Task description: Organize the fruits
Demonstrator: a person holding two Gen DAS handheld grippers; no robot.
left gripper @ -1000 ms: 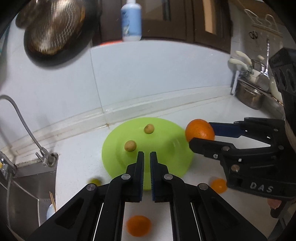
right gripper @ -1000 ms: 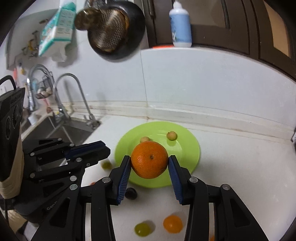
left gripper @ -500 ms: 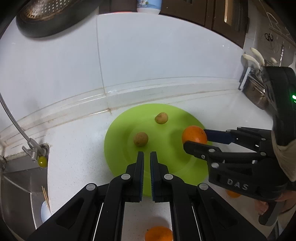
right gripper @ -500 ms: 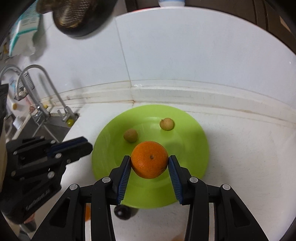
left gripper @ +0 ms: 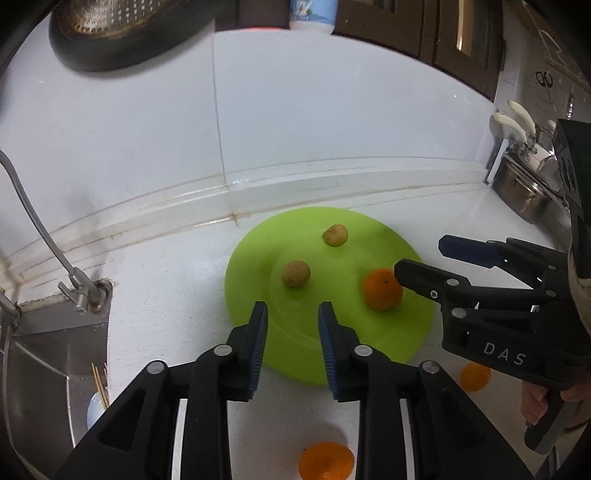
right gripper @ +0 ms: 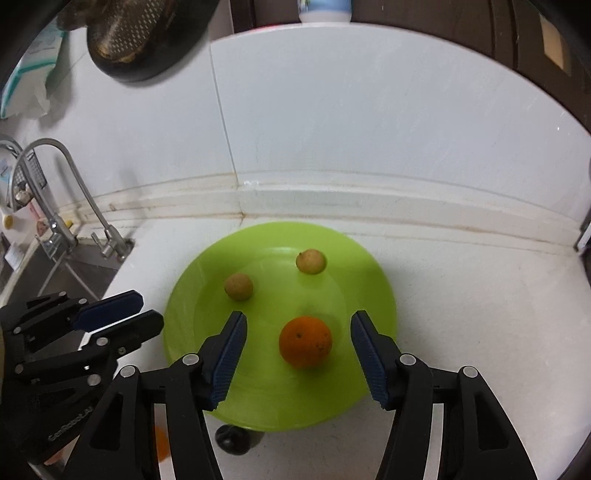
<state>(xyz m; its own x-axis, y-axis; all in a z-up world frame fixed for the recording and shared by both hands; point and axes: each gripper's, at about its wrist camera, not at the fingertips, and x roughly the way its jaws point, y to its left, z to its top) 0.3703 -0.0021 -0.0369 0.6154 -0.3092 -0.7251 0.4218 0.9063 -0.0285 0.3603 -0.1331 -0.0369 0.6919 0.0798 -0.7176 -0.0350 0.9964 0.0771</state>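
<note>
A white counter (right gripper: pixel 461 295) runs along a white tiled wall (right gripper: pixel 369 129), meeting it at a raised, stained lip with brownish grime in the seams. On the counter sits a green plate (right gripper: pixel 207 314), close to that lip. The orange (right gripper: pixel 305 346) lies on the plate's near side, between the spread fingers of the right gripper (right gripper: pixel 297 363) and touching neither; its jaws are released, wide apart. Two small tan fruits rest farther back on the plate: one (right gripper: pixel 238 286) to the left, one (right gripper: pixel 311 260) nearer the wall, well apart from each other.

The left gripper (left gripper: pixel 291 343) hovers at the plate's near edge, jaws parted and empty. Below it on the counter lies a second orange fruit (left gripper: pixel 326 461), and a smaller orange one (left gripper: pixel 475 376) sits beside the plate under the right gripper's body. A dark round fruit (right gripper: pixel 232 439) rests just off the plate's near rim.

To the left a steel sink (right gripper: pixel 55 273) is set into the counter, with a curved tap (right gripper: pixel 59 177) behind it. A dark pan (right gripper: pixel 144 40) hangs on the wall above, and a blue-white bottle (right gripper: pixel 325 9) stands on a ledge before dark cabinets (left gripper: pixel 443 37). At far right in the left view, a steel pot (left gripper: pixel 521 192) and white-handled utensils (left gripper: pixel 513 120)
</note>
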